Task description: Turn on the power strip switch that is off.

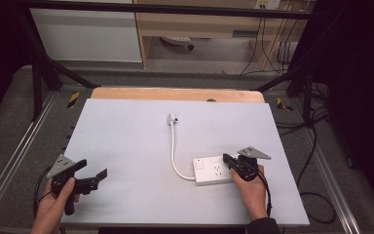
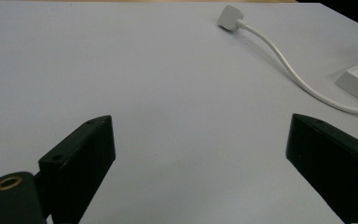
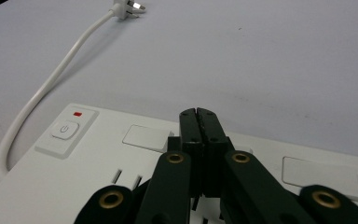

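Now, with right gripper point(image 3: 199, 114) jaws pressed together over the power strip point(image 1: 209, 171) at lower right, press gently; left gripper point(image 1: 91, 175) jaws wide.

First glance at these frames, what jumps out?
The white power strip near the table's front right, with the right gripper shut and hovering over or resting on its top face. Its white cord curves away to the loose plug at mid-table. At the front left, the left gripper is wide open over bare tabletop.
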Demonstrator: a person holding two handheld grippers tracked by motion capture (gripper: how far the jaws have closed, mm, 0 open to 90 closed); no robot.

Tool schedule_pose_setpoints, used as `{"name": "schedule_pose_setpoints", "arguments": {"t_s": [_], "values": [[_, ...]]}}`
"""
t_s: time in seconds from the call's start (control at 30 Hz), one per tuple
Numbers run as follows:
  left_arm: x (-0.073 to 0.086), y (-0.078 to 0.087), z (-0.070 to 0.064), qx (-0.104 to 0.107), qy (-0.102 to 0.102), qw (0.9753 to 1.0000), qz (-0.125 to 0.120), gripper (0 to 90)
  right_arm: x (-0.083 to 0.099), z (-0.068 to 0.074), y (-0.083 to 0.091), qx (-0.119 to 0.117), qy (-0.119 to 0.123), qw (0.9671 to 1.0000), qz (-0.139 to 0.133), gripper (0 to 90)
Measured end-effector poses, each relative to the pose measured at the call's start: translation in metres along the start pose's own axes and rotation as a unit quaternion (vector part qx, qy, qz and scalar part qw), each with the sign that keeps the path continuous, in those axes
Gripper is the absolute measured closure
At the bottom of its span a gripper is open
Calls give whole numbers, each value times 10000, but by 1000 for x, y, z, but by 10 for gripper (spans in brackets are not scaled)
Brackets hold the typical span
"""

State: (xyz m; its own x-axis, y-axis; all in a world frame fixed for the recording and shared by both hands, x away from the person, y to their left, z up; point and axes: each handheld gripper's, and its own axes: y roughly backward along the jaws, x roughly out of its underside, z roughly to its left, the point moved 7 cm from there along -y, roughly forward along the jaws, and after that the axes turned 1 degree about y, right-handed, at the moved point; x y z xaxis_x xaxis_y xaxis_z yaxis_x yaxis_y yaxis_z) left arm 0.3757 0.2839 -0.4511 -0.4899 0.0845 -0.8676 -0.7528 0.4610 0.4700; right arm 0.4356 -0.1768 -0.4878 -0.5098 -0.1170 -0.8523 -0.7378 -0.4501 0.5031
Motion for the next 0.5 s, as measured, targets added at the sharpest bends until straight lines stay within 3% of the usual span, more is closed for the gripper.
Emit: {"name": "schedule_pose_setpoints", "arguments": {"t_s": [0.5], "values": [[0, 0, 0, 6, -7, 10000, 6, 82, -3, 1, 1, -18, 19, 9999, -118, 894]]}}
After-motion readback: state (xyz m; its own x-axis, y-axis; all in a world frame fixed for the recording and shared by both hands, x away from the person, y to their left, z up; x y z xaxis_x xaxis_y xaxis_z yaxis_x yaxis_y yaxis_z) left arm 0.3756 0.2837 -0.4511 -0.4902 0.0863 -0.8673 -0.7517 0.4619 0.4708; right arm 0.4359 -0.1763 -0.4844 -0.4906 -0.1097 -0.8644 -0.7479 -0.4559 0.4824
